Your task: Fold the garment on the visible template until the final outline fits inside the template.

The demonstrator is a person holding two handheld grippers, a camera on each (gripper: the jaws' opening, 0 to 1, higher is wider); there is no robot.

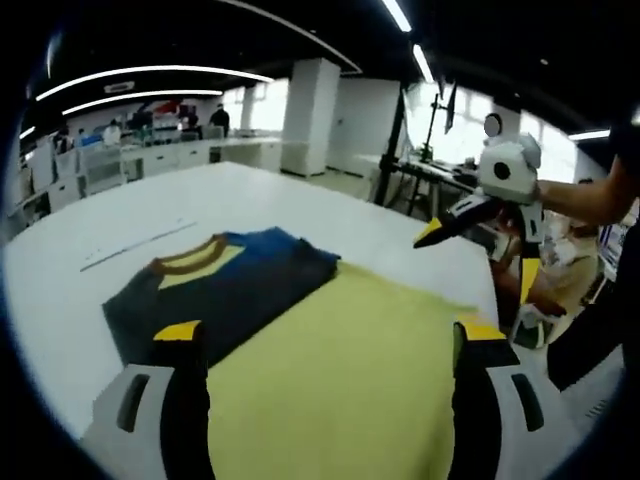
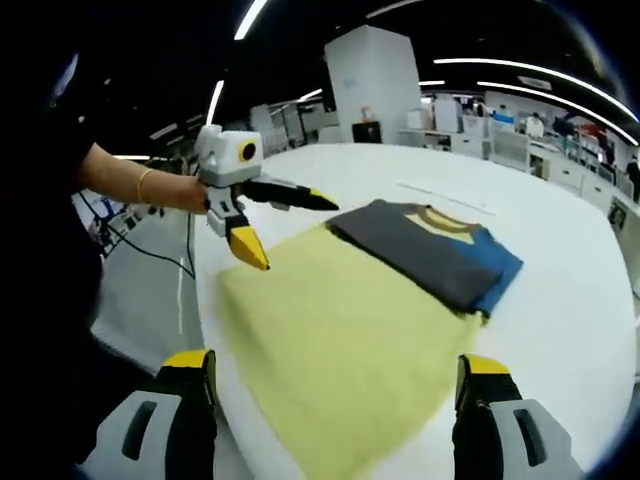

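In the left gripper view I see the white table (image 1: 90, 300) running from the left edge up to the middle; a thin line mark (image 1: 135, 246) lies on it at upper left; just right of that sits the folded garment (image 1: 225, 290), dark grey with a blue part at its far end and a yellow-and-brown collar facing the upper left; its near edge lies on the yellow template (image 1: 340, 380), which spreads over the lower centre of the frame; my left gripper (image 1: 330, 332) has its two yellow-tipped jaws standing wide apart at the bottom, released, with nothing between them, the template showing between; at the upper right the right gripper (image 1: 478, 240) hangs above the table's far edge, held by a person's hand, its jaws spread and empty. In the right gripper view the left gripper (image 2: 285, 225) comes in at upper left, a hand (image 2: 185, 192) with a bracelet gripping it, jaws parted and free, one tip just over the template's (image 2: 330, 340) far corner; the template fills the centre; the garment (image 2: 430, 250) lies right of centre, overlapping the template's upper right edge; the right gripper's (image 2: 335, 365) own jaws rise wide apart at the bottom, holding nothing; desks and ceiling lights (image 2: 520, 75) sit at upper right.
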